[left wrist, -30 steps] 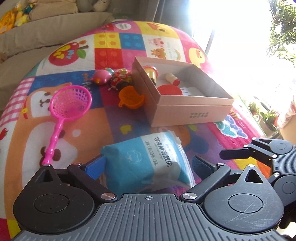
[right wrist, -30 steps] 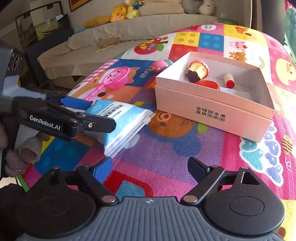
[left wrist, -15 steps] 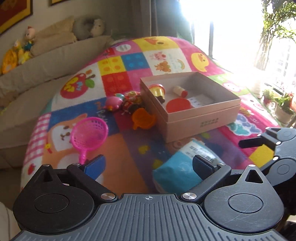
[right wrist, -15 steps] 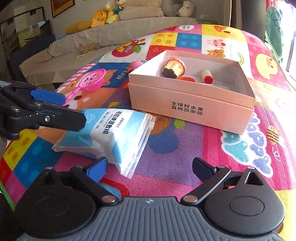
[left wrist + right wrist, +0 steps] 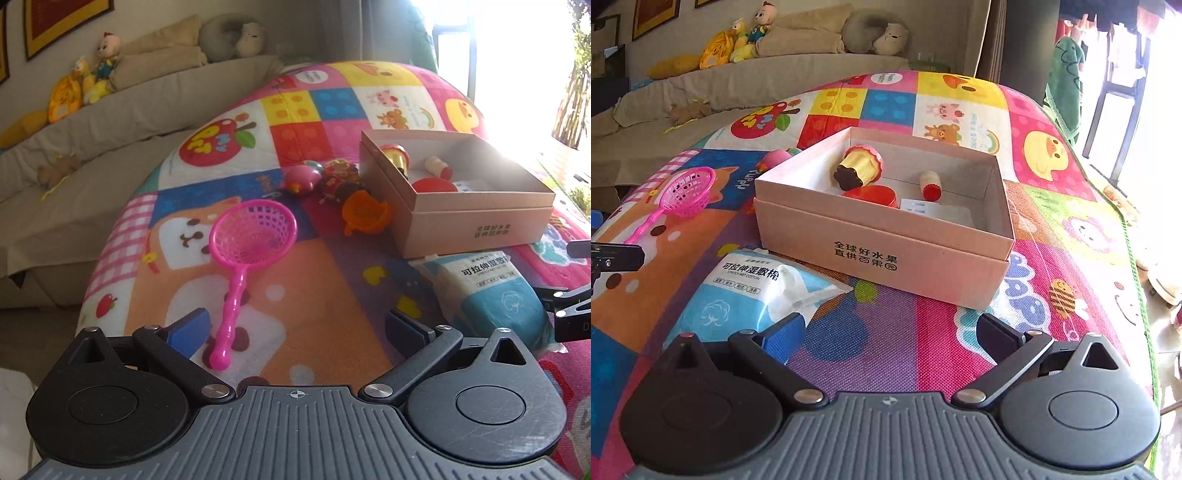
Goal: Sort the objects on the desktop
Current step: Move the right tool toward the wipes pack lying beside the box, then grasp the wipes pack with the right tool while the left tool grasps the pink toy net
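Observation:
My left gripper (image 5: 295, 326) is open over the colourful mat, with the handle end of the pink toy net (image 5: 255, 236) just inside its left finger. The blue and white wet-wipes pack (image 5: 491, 291) lies to its right, in front of the open pink cardboard box (image 5: 476, 218). My right gripper (image 5: 892, 328) is open and empty; its left finger sits by the corner of the wipes pack (image 5: 746, 291). The box (image 5: 879, 243) holds a cupcake toy (image 5: 858, 170), a red lid (image 5: 871, 195), a small bottle (image 5: 931, 182) and a white card (image 5: 934, 210).
An orange toy (image 5: 364, 212), a red toy (image 5: 338, 179) and a pink toy (image 5: 301, 179) lie left of the box. A beige sofa (image 5: 110, 122) with plush toys stands behind the mat. A bright window is on the right.
My left gripper has swung left, away from the wipes pack that lay between its jaws, and now points at the pink net. The pack stays on the mat. The right gripper's jaws have widened.

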Demonstrator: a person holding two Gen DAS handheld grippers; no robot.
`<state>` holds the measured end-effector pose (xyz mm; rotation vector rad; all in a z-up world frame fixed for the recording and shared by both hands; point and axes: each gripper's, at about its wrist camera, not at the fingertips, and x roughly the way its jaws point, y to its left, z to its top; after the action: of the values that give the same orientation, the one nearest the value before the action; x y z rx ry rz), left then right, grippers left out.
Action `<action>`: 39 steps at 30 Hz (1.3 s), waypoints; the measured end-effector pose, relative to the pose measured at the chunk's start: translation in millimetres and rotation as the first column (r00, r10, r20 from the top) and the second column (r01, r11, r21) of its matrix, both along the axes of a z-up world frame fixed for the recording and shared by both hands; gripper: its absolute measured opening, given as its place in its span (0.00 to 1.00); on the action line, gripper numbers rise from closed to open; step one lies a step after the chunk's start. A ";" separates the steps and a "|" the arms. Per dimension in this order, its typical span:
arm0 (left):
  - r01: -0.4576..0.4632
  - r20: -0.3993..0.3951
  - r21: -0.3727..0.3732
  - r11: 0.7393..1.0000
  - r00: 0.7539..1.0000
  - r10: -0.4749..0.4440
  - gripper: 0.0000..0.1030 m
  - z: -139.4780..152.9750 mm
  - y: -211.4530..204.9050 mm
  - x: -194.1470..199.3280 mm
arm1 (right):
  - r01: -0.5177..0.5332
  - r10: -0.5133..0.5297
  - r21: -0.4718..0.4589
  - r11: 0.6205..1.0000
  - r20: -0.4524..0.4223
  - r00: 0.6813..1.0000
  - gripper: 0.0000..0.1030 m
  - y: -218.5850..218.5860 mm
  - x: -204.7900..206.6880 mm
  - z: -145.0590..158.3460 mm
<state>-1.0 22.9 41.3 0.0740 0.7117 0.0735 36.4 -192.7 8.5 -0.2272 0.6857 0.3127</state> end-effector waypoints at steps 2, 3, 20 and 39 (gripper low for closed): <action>0.012 -0.013 -0.003 1.000 1.000 -0.012 1.00 -4.2 -4.1 2.9 | -0.004 0.004 -0.002 1.000 -0.016 1.000 0.97 -0.3 -4.2 -0.5; 0.019 -0.018 -0.005 1.000 1.000 -0.019 1.00 -6.5 -6.5 4.5 | -0.004 0.004 -0.003 1.000 -0.018 1.000 0.97 -0.5 -6.1 -0.7; 0.181 -0.041 -0.031 0.983 0.982 -0.182 1.00 -22.3 -65.6 25.9 | 0.036 -0.035 -0.050 0.998 0.025 0.999 0.98 -14.9 -17.5 3.0; -0.103 -0.005 0.058 0.993 0.995 0.104 1.00 -13.2 34.5 111.3 | -0.129 0.138 0.185 0.974 -0.034 0.990 1.00 -7.5 -9.3 22.6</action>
<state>110.3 57.4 28.1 0.0924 0.7217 0.1932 27.1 -200.2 31.0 -0.0913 0.6847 0.5083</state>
